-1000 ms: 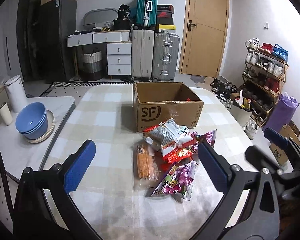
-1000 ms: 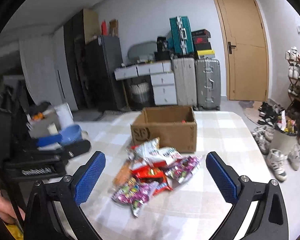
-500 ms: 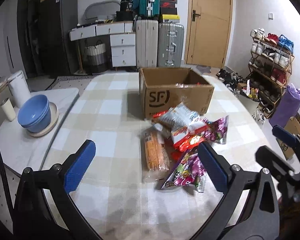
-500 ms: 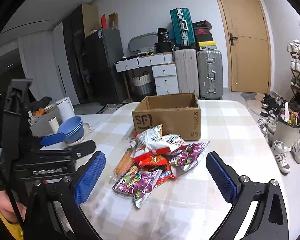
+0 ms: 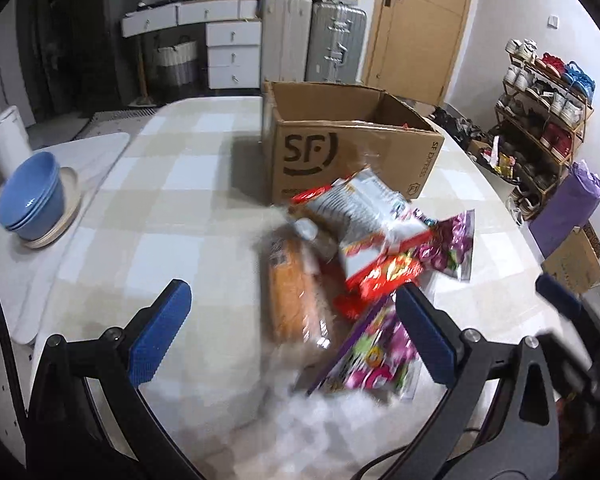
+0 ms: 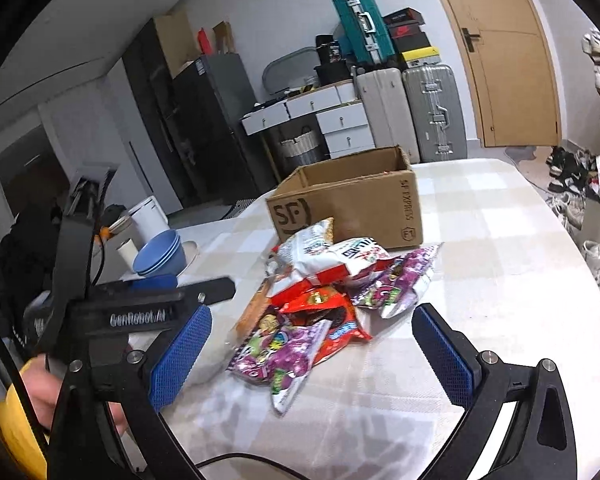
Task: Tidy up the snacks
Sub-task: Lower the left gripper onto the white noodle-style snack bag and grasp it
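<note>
My left gripper (image 5: pixel 294 332) above surface (image 5: pixel 160 216), jaws wide, holding nothing, orange packet (image 5: pixel 296 296) between them in view. My right gripper (image 6: pixel 312 354) also jaws wide, empty, over purple candy bag (image 6: pixel 278 354). Snack pile (image 6: pixel 324 284) lies on checked surface just in front of open cardboard box (image 6: pixel 352 204); white chip bag (image 5: pixel 360 208) on top, nearest box. Second purple bag (image 6: pixel 400 280) at pile's right edge. Blue bowls (image 5: pixel 30 196) well apart, left side. Left view blurred.
</note>
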A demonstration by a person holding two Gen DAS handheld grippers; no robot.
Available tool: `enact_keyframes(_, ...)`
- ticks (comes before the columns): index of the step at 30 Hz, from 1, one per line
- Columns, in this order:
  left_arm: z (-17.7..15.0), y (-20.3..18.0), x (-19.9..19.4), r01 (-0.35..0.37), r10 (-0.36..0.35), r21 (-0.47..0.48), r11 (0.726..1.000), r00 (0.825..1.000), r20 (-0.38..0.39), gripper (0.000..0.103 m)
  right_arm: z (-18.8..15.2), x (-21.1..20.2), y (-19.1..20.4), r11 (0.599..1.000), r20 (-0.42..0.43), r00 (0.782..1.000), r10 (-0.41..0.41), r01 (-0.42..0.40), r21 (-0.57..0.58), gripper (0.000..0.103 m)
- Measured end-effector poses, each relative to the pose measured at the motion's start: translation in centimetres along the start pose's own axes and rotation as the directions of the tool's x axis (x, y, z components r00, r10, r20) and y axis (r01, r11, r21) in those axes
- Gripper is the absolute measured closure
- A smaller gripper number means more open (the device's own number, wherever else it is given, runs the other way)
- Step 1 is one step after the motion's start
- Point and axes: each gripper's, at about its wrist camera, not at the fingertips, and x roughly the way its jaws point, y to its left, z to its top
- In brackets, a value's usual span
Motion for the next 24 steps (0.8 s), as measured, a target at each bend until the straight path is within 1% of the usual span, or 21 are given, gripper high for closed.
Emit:
enact_keyframes(2, 1.6, -0.5, 1.5, -0.003, 0.002, -0.011, 1.0, 0.999, -0.038, 0.001, 0.0, 0.3, -0.7, 1.0, -0.002, 1.0, -0.004, 0.004, 0.017, 0.001)
enact_keyframes(5, 3.8, -1.1, 3.4, 0.016, -0.02, -0.051, 0.999, 0.996, -0.084, 0.001, 0.0, 0.8, -1.7, 0.999, -0.015, 1.0, -0.007, 0.008, 0.036, 0.001)
enact_keyframes(8, 5.9, -1.8, 6.4, 0.041, -0.055, -0.095, 0.995, 0.987, -0.15, 0.001, -0.1, 1.4, -2.8, 0.999, -0.021, 1.0, -0.005, 0.006, 0.051, 0.001)
enact_keyframes(11, 7.1, -3.0, 8.3, 0.037, -0.053, -0.091, 0.995, 0.983, -0.178, 0.001, -0.1, 1.7, -3.7, 0.998, -0.02, 1.0, 0.004, -0.003, 0.06, 0.001)
enact_keyframes(16, 8.0, -4.3, 11.2, 0.018, -0.034, -0.073, 0.997, 0.972, -0.234, 0.001, -0.2, 2.3, -5.0, 0.997, -0.007, 1.0, 0.017, -0.016, 0.071, 0.001)
enact_keyframes(20, 8.4, -4.6, 12.9, 0.02, -0.043, -0.091, 0.996, 0.966, -0.257, 0.002, -1.0, 3.1, -6.1, 0.993, -0.019, 0.999, 0.04, -0.037, 0.11, 0.001)
enact_keyframes(22, 8.4, -4.4, 13.3, 0.019, -0.044, -0.1, 0.995, 0.966, -0.256, 0.002, -1.3, 3.5, -6.7, 0.989, -0.033, 0.998, 0.053, -0.048, 0.14, 0.001)
enact_keyframes(24, 8.3, -4.2, 13.3, 0.028, -0.056, -0.114, 0.993, 0.967, -0.249, 0.004, -1.4, 3.5, -7.1, 0.985, -0.032, 0.997, 0.067, -0.061, 0.164, 0.001)
